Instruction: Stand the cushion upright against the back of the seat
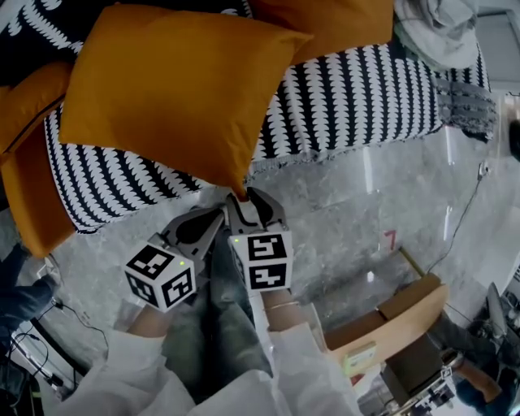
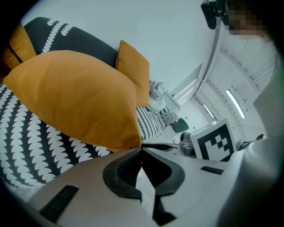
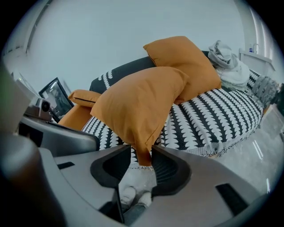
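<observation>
- The orange cushion [image 1: 179,89] [image 2: 75,97] [image 3: 137,102] lies slantwise on the seat [image 1: 357,97] [image 2: 26,150] [image 3: 213,115], which has a black-and-white patterned cover. It is toward the seat's near edge.
- Its near corner pokes past that edge, over the grey floor [image 1: 341,211].
- It is not against the dark back of the seat [image 2: 75,37] [image 3: 113,75], which rises on the far side.
- The right gripper [image 1: 248,199] [image 3: 141,148] is at that near corner with its fingers wide apart. The thin tip of the corner hangs between them, with a gap showing on the left side of it.
- The left gripper [image 1: 219,214] [image 2: 141,150] sits just left of the right one, pointing at the same corner. Its fingers are together at the tips.
- The cushion's lower edge meets those tips, but I cannot tell whether any cloth is caught between them.
- A second orange cushion [image 1: 325,24] [image 2: 133,71] [image 3: 186,62] leans against the back, far and to the right of the first. In the right gripper view the first one's far corner overlaps it.
- A third orange cushion [image 1: 32,203] [image 3: 80,111] lies at the left end of the seat.
- A pale bundle of cloth [image 1: 439,28] [image 3: 226,62] sits at the seat's far right end.
- White sleeves [image 1: 309,366] show behind both grippers at the near edge of the head view.
</observation>
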### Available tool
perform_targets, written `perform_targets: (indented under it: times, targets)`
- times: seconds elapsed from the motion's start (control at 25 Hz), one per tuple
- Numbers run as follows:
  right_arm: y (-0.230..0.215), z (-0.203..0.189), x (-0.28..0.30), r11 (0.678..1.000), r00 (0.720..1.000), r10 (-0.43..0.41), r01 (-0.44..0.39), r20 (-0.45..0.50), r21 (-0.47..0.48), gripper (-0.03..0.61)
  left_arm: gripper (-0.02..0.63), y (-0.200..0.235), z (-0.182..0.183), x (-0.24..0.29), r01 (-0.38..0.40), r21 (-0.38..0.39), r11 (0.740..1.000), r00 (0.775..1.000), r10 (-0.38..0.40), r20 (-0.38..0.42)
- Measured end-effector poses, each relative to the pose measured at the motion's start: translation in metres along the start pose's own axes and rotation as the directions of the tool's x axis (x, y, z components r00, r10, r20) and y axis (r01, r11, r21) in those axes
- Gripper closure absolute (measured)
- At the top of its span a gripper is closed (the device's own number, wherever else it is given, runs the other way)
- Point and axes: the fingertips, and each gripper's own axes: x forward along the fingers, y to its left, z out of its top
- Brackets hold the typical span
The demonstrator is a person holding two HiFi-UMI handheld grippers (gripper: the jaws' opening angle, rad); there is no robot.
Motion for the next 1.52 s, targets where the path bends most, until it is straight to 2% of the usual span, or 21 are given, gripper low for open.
perform_targets:
  times: [0.24, 0.36, 0.76, 1.04, 1.52]
  targets:
    - [-0.006, -0.004, 0.008, 1.000, 1.000, -0.003, 0.003, 0.007, 0.016, 0.439, 0.606, 0.003, 0.004, 0.001, -0.008, 0.018, 1.000, 1.000, 0.008, 0.011]
    - [-0.009, 0.000, 0.001, 1.000, 1.000, -0.017, 0.017, 0.015, 0.026, 0.489, 0.606, 0.000, 0.008, -0.002, -0.011, 0.025, 1.000, 1.000, 0.011, 0.016]
    - [0.000, 0.003, 0.007, 0.999, 1.000, 0.012, -0.013, 0.026, 0.046, 0.540, 0.606, 0.012, 0.010, -0.008, -0.017, 0.036, 0.999, 1.000, 0.017, 0.015]
    - [0.011, 0.020, -0.007, 0.997, 0.998, 0.030, -0.034, 0.047, 0.067, 0.546, 0.606, 0.011, 0.027, -0.027, -0.041, 0.028, 0.999, 0.998, 0.039, 0.053]
    - [0.024, 0.030, -0.025, 0.997, 0.996, 0.040, -0.045, 0.080, 0.057, 0.548, 0.606, 0.002, 0.027, -0.037, -0.041, 0.026, 0.999, 0.997, 0.039, 0.070]
